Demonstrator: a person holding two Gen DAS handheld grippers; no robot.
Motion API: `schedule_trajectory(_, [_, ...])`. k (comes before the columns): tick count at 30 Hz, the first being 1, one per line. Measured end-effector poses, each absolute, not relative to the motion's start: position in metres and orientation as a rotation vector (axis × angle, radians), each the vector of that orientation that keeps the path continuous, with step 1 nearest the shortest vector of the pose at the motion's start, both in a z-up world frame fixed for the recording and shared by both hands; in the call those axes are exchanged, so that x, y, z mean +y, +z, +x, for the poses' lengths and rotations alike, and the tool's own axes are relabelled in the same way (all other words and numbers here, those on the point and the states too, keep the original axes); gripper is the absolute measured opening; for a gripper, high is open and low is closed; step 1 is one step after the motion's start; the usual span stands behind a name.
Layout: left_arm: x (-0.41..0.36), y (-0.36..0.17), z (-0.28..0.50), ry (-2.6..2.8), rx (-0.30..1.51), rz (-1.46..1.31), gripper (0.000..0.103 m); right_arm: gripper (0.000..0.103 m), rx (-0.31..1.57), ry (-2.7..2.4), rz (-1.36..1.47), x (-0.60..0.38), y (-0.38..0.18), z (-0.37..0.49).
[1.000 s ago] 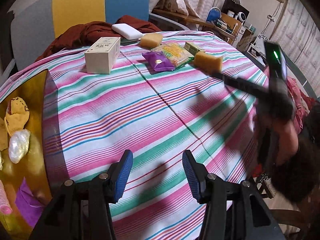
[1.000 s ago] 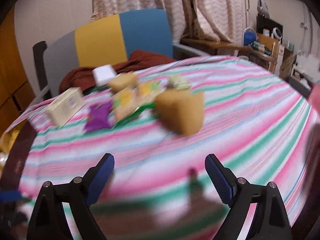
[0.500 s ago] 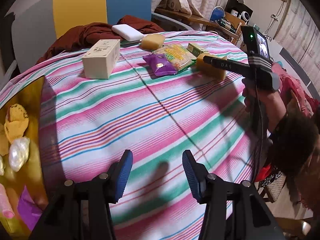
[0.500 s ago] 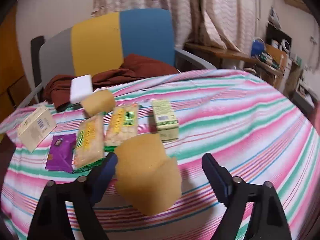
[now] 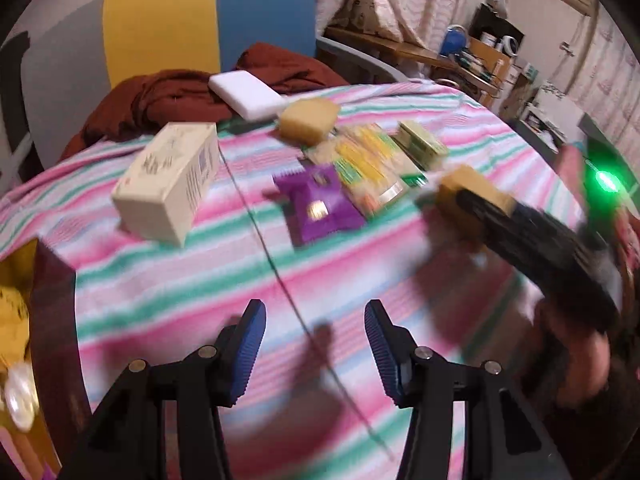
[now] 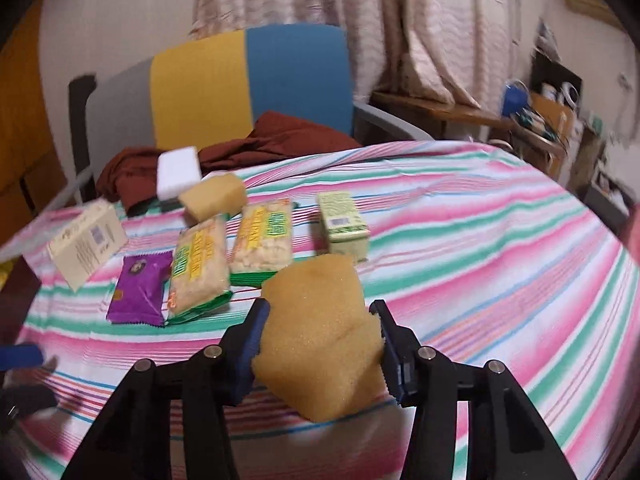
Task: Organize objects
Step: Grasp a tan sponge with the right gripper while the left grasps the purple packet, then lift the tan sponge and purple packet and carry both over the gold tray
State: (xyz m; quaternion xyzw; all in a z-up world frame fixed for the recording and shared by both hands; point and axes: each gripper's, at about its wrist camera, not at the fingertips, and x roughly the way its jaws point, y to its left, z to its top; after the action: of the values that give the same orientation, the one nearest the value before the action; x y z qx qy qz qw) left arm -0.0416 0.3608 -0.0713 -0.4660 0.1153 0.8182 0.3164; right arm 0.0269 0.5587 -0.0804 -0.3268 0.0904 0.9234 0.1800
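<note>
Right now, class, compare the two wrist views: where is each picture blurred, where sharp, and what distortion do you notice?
Left wrist view: the right gripper and purple packet are smeared with motion blur; the left gripper stays crisp. Right wrist view: the held sponge is sharp, the room's edges soft. Both: fisheye bending, dark rounded corners.

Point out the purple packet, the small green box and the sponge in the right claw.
purple packet (image 6: 138, 294), right wrist view, middle of its printed face.
small green box (image 6: 344, 216), right wrist view, its top face.
sponge (image 6: 320, 336), right wrist view, its front face between the pads.
</note>
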Motion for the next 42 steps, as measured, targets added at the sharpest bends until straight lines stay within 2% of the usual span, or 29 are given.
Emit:
schedule_trajectory(7, [0.4,-0.079,-0.08,2.198,0.238,-1.285,0.052,0.052,0.288,2.565,-0.861,0.562,-0.08,0.037])
schedule_trajectory(14, [0.433,-0.092,-0.091,2.254,0.356,-1.228,0.052,0.053,0.332,2.563,-0.856,0.569,-0.082,0.038])
schedule_trajectory(25, [0.417,-0.106,-0.096,2.272,0.338,-1.114,0.049,0.053,0.353,2.568,-0.852,0.572,-0.085,0.037])
schedule_trajectory(42, [0.385,-0.1,-0.064,2.334,0.367,-0.996,0.046,0.053,0.26,2.555,-0.847,0.562,-0.082,0.035])
